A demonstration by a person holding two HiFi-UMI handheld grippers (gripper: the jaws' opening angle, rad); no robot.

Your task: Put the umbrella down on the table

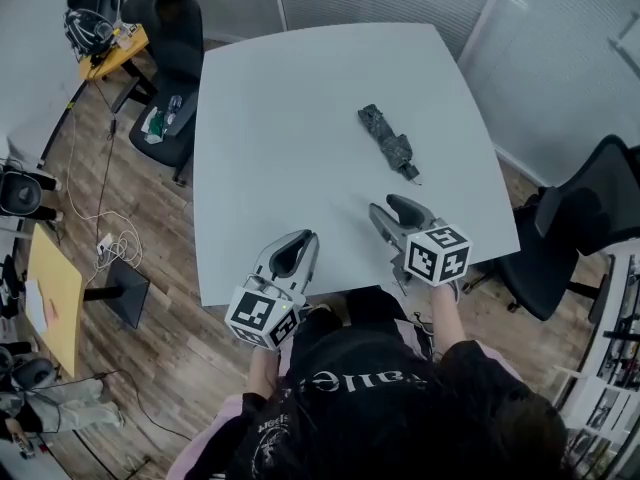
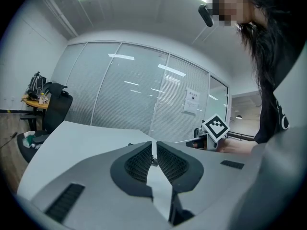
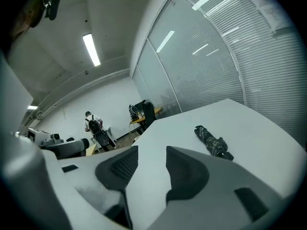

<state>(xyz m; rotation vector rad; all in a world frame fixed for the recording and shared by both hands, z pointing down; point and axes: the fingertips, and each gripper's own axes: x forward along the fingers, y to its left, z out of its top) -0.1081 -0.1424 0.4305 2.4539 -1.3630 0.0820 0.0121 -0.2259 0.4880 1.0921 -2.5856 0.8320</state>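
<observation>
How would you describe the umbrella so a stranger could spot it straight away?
Look at the big pale table in the middle of the room. On its right half, just ahead of the right tongs, lies the umbrella: a short, dark, folded bundle, the only thing lying on the tabletop.

Item counts, head view:

- One umbrella (image 1: 388, 143), centre right.
- One table (image 1: 260, 118), centre.
- Two grippers at lower centre: the left gripper (image 1: 299, 236) and the right gripper (image 1: 394, 205).
- Two black chairs: the upper-left chair (image 1: 176, 38) and the right-edge chair (image 1: 592, 213).
- Two yellow desks: the upper-left desk (image 1: 125, 53) and the left-edge desk (image 1: 55, 288).
</observation>
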